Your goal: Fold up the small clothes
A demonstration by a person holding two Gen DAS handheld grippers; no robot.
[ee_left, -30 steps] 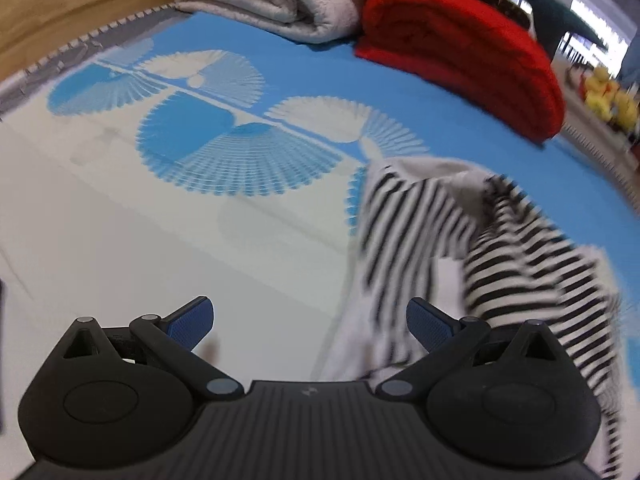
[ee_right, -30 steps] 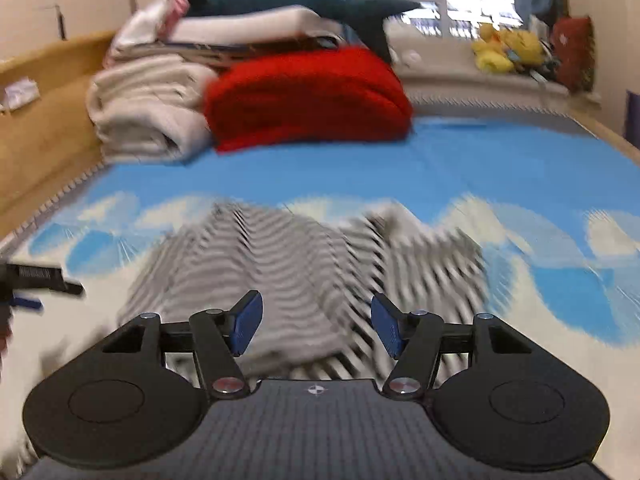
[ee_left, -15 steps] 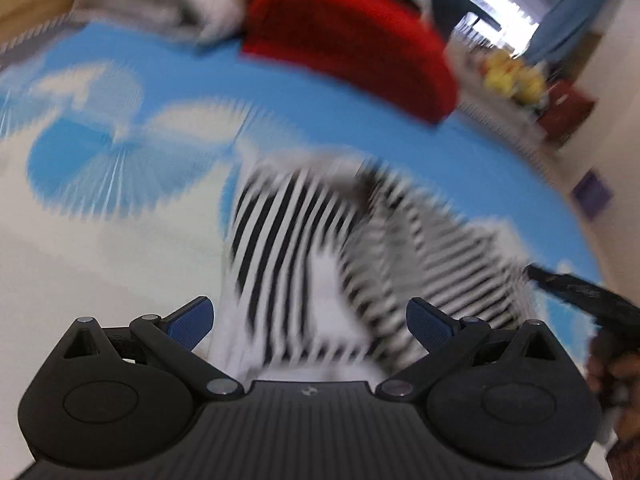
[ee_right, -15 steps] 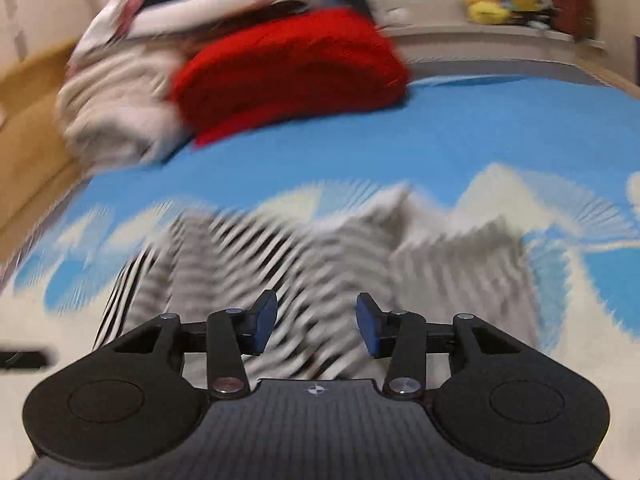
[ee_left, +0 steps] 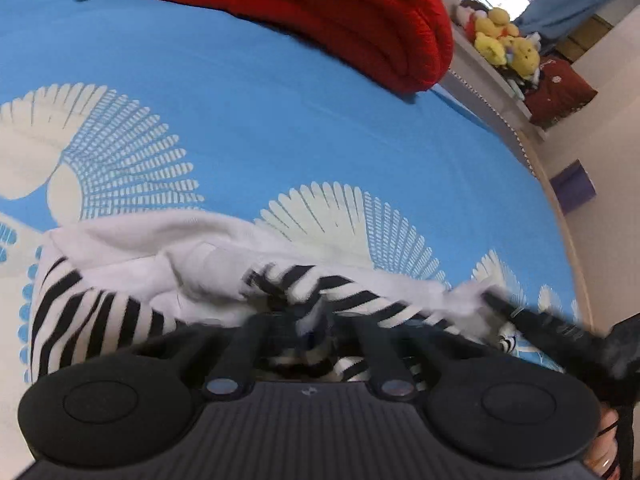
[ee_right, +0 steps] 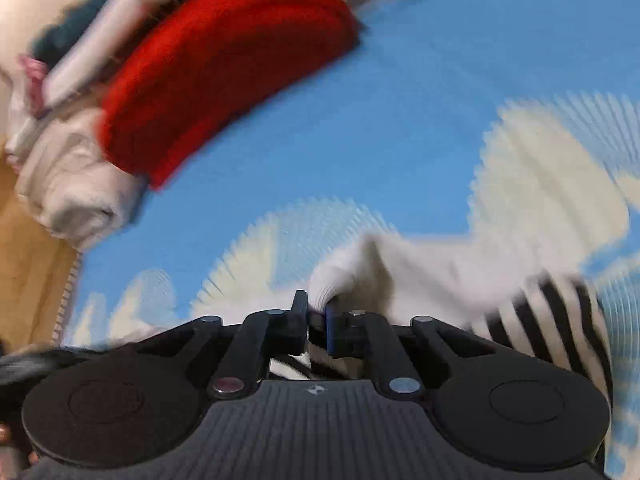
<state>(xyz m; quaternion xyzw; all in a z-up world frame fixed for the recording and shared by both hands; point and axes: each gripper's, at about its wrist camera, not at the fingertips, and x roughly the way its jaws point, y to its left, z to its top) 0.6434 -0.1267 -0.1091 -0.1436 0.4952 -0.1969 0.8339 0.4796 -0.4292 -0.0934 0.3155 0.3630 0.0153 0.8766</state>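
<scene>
A small black-and-white striped garment (ee_left: 100, 312) with a white inner side lies crumpled on the blue patterned bed sheet (ee_left: 280, 128). My left gripper (ee_left: 310, 334) sits low on it, its jaws closing tight on a striped fold that bunches between the fingers. In the right wrist view the garment (ee_right: 552, 312) trails off to the right. There my right gripper (ee_right: 318, 320) has its jaws closing on the white edge, with cloth pinched between the pads. The right gripper (ee_left: 552, 328) also shows as a dark blur at the right of the left wrist view, a hand below it.
A rolled red blanket (ee_left: 340, 12) (ee_right: 224, 64) lies at the far end of the bed, with pale folded blankets (ee_right: 68, 184) beside it. A wooden bed frame (ee_right: 28, 280) runs along the left. Yellow plush toys (ee_left: 504, 44) sit on a ledge past the bed's right edge (ee_left: 560, 216).
Both grippers came down onto the striped garment and went from open to shut on its fabric. The right wrist view has rolled, so the bed now looks tilted.
</scene>
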